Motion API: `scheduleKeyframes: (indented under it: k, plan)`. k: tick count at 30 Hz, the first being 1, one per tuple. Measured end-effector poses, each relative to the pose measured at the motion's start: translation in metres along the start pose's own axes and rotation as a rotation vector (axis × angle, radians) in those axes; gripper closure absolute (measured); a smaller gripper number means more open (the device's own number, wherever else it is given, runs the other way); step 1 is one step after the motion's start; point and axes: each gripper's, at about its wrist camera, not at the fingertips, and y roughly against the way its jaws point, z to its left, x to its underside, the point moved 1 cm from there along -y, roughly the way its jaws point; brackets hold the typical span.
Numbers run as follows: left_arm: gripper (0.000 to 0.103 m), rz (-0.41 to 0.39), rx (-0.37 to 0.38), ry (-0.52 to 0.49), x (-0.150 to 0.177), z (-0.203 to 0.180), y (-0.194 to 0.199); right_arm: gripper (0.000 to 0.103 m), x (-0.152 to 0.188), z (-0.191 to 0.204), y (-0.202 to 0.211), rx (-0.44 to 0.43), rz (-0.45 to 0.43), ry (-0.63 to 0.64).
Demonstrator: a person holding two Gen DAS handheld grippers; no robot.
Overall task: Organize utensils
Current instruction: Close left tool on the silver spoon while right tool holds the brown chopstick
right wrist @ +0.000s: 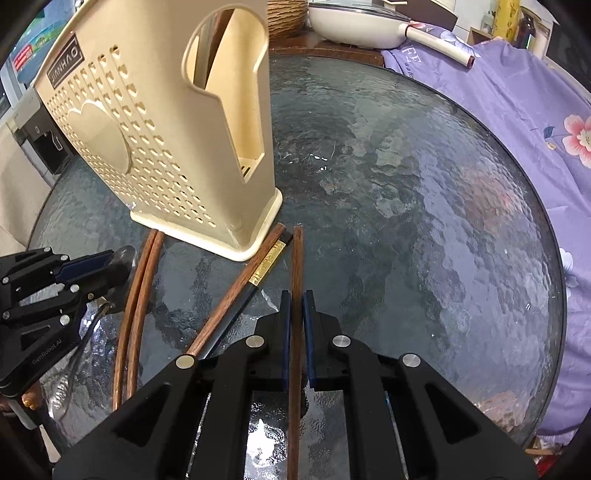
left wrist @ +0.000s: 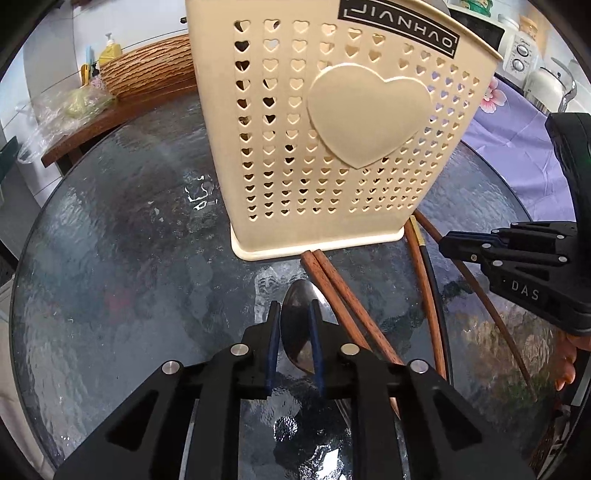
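Two grippers: we hold one in each hand over a round glass table.
Left gripper: low centre of the left wrist view; its jaws stand a spoon-bowl's width apart, with the blue pads flanking the bowl of a metal spoon. We cannot tell whether the pads press it or merely sit beside it.
Spoon: bowl pointing toward the holder, just short of its base; in the right wrist view it sits at the left edge, between the left gripper's fingers.
Right gripper: low centre of the right wrist view; its jaws are nearly closed, with a single brown chopstick running between the blue pads — a thin gap shows on the right side, so a firm grip is not certain.
Utensil holder: cream plastic with heart-shaped holes and one large raised heart, standing upright in the upper centre of the left wrist view and the upper left of the right wrist view.
Chopstick pair: two brown sticks lying side by side, their ends touching the holder's base.
Other chopsticks: one brown stick and one dark stick with a gold band, lying together at a slant near the holder's corner.
Background: a purple floral cloth at the right, a white pan at the top.
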Motion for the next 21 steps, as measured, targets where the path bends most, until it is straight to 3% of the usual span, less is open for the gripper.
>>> scheduleKeyframes:
  k: [5,14,18,20,21]
  plan:
    - [0.093,-0.012,0.000,0.012,-0.002,0.003,0.001,0.096,-0.001,-0.001,-0.001,-0.001,-0.002,-0.001]
    - [0.096,-0.068,-0.002,0.029,-0.004,0.006,0.020,0.096,0.009,-0.010,0.023,-0.071,-0.098,-0.053]
    - [0.097,-0.065,-0.012,-0.002,-0.002,0.000,0.022,0.096,0.010,-0.009,0.028,-0.079,-0.096,-0.050]
    - [0.096,-0.061,-0.024,-0.024,-0.002,-0.002,0.019,0.096,0.012,-0.011,0.027,-0.076,-0.091,-0.056]
    - [0.086,-0.065,-0.027,-0.022,-0.001,-0.004,0.020,0.096,0.012,-0.012,0.025,-0.077,-0.088,-0.060]
